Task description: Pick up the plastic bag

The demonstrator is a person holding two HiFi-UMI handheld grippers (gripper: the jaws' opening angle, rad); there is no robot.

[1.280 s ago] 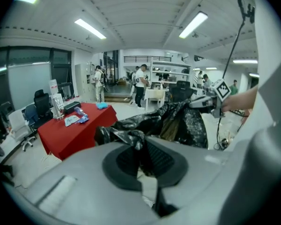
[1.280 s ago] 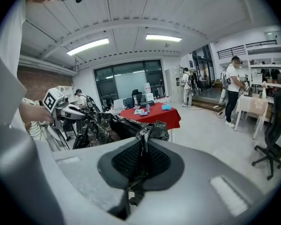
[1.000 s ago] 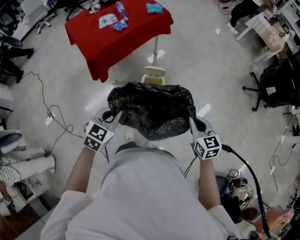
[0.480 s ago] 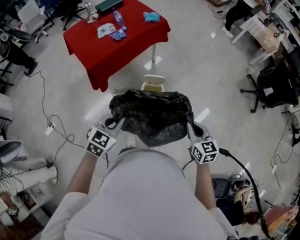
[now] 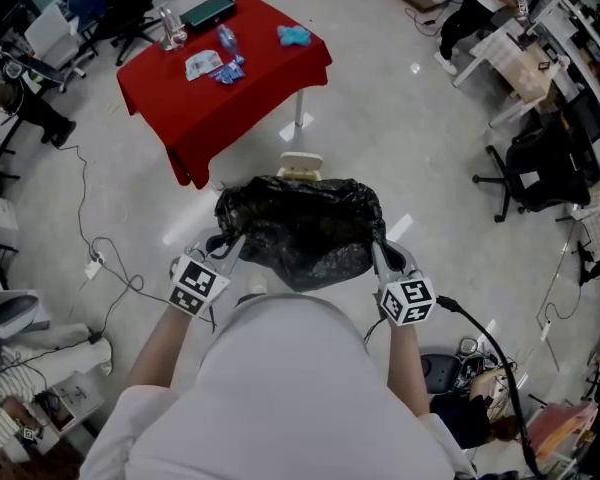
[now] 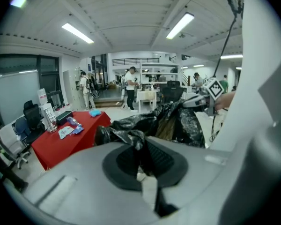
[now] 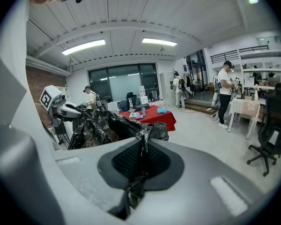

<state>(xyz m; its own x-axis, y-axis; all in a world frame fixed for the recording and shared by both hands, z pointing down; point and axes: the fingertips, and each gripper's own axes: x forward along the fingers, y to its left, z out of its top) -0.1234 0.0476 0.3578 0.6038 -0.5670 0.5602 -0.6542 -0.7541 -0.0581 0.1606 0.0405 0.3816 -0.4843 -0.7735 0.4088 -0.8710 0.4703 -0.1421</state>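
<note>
A black plastic bag (image 5: 300,230) hangs off the floor in front of the person, stretched between the two grippers. My left gripper (image 5: 227,245) is shut on the bag's left edge; in the left gripper view a twisted fold of the bag (image 6: 136,142) is pinched between the pads. My right gripper (image 5: 377,247) is shut on the bag's right edge, and in the right gripper view the black film (image 7: 141,146) runs down between its closed jaws. The bag's mouth faces up and shows crumpled film inside.
A table with a red cloth (image 5: 220,78) stands ahead, with bottles and small items on it. A small pale bin (image 5: 300,165) sits just beyond the bag. Cables (image 5: 100,258) trail on the floor at left, office chairs (image 5: 535,168) at right. People stand in the background (image 7: 225,93).
The bag stays held by both grippers. The head view has shifted a little, so the red table now sits slightly further left and up.
</note>
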